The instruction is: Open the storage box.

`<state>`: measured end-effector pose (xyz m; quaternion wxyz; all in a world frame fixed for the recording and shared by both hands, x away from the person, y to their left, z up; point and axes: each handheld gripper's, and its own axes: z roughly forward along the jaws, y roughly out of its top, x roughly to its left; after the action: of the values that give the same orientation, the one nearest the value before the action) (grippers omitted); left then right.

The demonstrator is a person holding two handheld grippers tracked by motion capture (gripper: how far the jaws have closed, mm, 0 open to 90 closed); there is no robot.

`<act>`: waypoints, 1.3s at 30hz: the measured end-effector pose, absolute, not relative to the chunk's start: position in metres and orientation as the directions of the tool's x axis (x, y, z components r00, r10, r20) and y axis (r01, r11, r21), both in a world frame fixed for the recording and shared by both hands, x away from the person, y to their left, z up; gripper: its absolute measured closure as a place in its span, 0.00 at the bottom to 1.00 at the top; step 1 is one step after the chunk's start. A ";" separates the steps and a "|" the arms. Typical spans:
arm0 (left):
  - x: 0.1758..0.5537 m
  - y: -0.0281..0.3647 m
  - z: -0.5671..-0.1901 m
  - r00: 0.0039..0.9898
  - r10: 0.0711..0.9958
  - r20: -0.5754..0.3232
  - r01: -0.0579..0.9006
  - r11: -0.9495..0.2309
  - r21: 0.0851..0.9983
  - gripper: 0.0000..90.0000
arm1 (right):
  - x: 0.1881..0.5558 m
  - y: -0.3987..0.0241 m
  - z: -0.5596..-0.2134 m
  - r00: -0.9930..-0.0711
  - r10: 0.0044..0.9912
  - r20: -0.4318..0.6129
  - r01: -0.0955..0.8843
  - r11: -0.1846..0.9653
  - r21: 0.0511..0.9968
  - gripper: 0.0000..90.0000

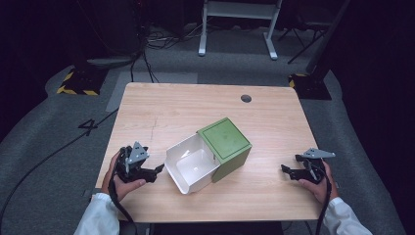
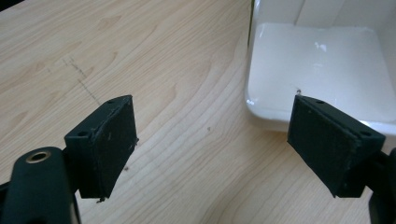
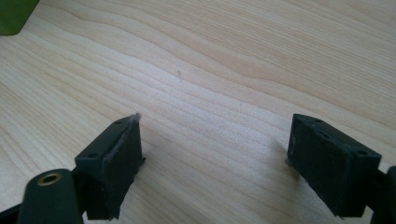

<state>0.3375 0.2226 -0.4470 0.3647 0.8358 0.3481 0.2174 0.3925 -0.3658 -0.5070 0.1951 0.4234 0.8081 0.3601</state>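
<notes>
Sleeves: two, white, entering the high view from the bottom edge, one per forearm.
Hands: two, each wrapped around one gripper, resting at the near part of the table.
Grippers: two. Left gripper (image 1: 155, 169) near the table's left front, jaws spread wide with nothing between them, aimed at the white tray. Right gripper (image 1: 288, 169) near the right front, jaws likewise spread wide over bare wood, well apart from the box.
Grey plates: two, three-cornered, one atop each gripper.
Cables: one trailing from each gripper toward the bottom edge.
Table (image 1: 161, 107): one, light wood grain, rectangular, with one dark round grommet hole (image 1: 246, 98) near the far edge; faint pencil-like line visible on the left half.
Box: one, in two parts, at the table's middle, slightly toward the front. Green sleeve (image 1: 226, 147) lying with a flat green face up; white inner tray (image 1: 191, 164) drawn partway out toward the left gripper.
Tray contents: nothing seen inside; glossy white floor with light reflections, confirmed in the left gripper view (image 2: 322, 65).
Right gripper view: corner of green sleeve (image 3: 14, 14) at upper left, otherwise wood.
Room: dark, grey carpet floor, black cables on the floor, two yellow-and-black striped bases, white frame legs beyond the table.
</notes>
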 end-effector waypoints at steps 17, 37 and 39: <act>0.331 0.242 -0.467 0.632 0.758 0.160 0.470 -0.540 0.698 0.18 | 0.394 -0.366 -0.507 -0.570 0.822 -0.012 0.543 0.387 0.745 0.19; 0.332 0.261 -0.501 0.600 0.796 0.080 0.559 -0.489 0.670 0.18 | 0.394 -0.365 -0.507 -0.574 0.819 -0.008 0.543 0.388 0.745 0.18; 0.333 0.263 -0.503 0.594 0.802 0.061 0.566 -0.470 0.677 0.18 | 0.395 -0.365 -0.507 -0.574 0.819 -0.008 0.543 0.388 0.745 0.18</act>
<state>0.3326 0.2625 -0.5027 0.3122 0.8363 0.4091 0.1892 0.3945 -0.3652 -0.5070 0.1914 0.4197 0.8108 0.3604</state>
